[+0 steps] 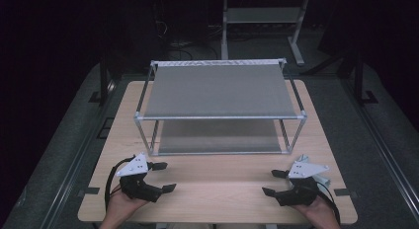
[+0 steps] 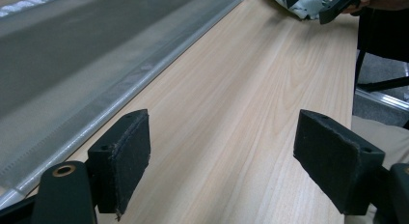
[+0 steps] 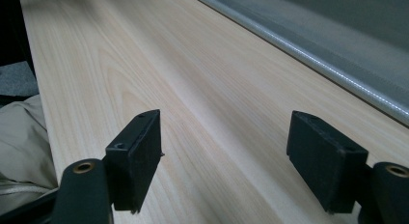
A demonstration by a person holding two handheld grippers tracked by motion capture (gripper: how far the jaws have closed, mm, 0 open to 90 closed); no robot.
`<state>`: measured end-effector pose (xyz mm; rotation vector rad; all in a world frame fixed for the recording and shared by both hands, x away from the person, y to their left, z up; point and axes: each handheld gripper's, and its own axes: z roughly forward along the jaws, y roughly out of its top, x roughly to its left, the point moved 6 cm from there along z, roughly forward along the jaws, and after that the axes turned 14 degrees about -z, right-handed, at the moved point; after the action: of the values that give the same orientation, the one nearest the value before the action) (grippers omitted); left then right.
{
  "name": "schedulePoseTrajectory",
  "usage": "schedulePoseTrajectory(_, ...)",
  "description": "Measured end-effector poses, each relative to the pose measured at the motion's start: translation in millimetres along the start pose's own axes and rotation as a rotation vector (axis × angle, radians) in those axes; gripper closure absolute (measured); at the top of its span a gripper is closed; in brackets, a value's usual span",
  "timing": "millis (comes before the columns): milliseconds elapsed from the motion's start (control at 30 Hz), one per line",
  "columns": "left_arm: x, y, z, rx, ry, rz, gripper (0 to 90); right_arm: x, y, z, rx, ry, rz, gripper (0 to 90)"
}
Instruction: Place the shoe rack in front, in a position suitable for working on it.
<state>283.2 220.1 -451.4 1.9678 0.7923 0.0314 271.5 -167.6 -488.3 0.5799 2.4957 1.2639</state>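
Both grippers sat low over the near edge of the wooden table (image 1: pixel 217 199), one in each of the person's hands, and both had their jaws spread wide with nothing between them. From the high view, the left gripper (image 1: pixel 165 176) was at the near left, its jaws pointing toward the middle of the table, and the right gripper (image 1: pixel 274 182) was at the near right, pointing back the other way (so the two faced each other across bare wood, well apart).

Nearest to them stood a metal rack (image 1: pixel 220 91) with two grey shelves, set square in the middle of the table, its front legs just beyond the grippers. Neither gripper touched it.

Along the left gripper's own view, its pads (image 2: pixel 126 159) hung over plain tabletop, with the lower shelf's silvery front rail running off to the left of them. Far off at the top of that view lay a pale crumpled cloth (image 2: pixel 308 6), just beside the other gripper; what it was exactly I couldn't tell.

Along the right gripper's view, the pads (image 3: pixel 140 156) likewise stood open above bare wood, with the rack's rail (image 3: pixel 308 52) passing on the right.
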Motion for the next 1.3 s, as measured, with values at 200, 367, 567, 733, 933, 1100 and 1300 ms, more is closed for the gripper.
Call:
schedulePoseTrajectory(200, 3.8, -1.1, -3.2, 0.005, 0.009, -0.004, 23.1, 0.9, -1.3, 2.1, 0.008, 0.020, 0.000, 27.8)
schedulePoseTrajectory(367, 3.8, -0.6, -5.7, 0.004, 0.003, -0.005, 23.1, 2.8, 0.7, 1.8, -0.002, 0.025, -0.001, 27.7)
schedulePoseTrajectory(567, 3.3, -1.2, -9.9, 0.005, -0.001, 0.005, 24.4, 4.8, 2.9, 1.5, -0.003, 0.028, -0.016, 27.7)
schedulePoseTrajectory(733, 3.9, -0.9, -13.8, -0.002, 0.005, 0.004, 25.4, 6.7, 3.1, 2.3, 0.001, 0.035, -0.019, 27.8)
schedulePoseTrajectory(933, 6.0, 2.9, -23.3, -0.021, 0.002, 0.012, 32.0, 8.0, 3.7, 1.8, -0.003, 0.039, -0.020, 27.8)
schedulePoseTrajectory(1100, 13.7, 8.4, -36.0, -0.026, 0.011, 0.017, 35.5, 8.7, 6.6, 0.0, -0.015, 0.043, -0.021, 27.7)
schedulePoseTrajectory(1300, 37.4, 15.8, -60.4, -0.003, 0.025, 0.010, 42.5, 9.5, 7.4, 2.9, -0.019, 0.052, -0.015, 27.5)
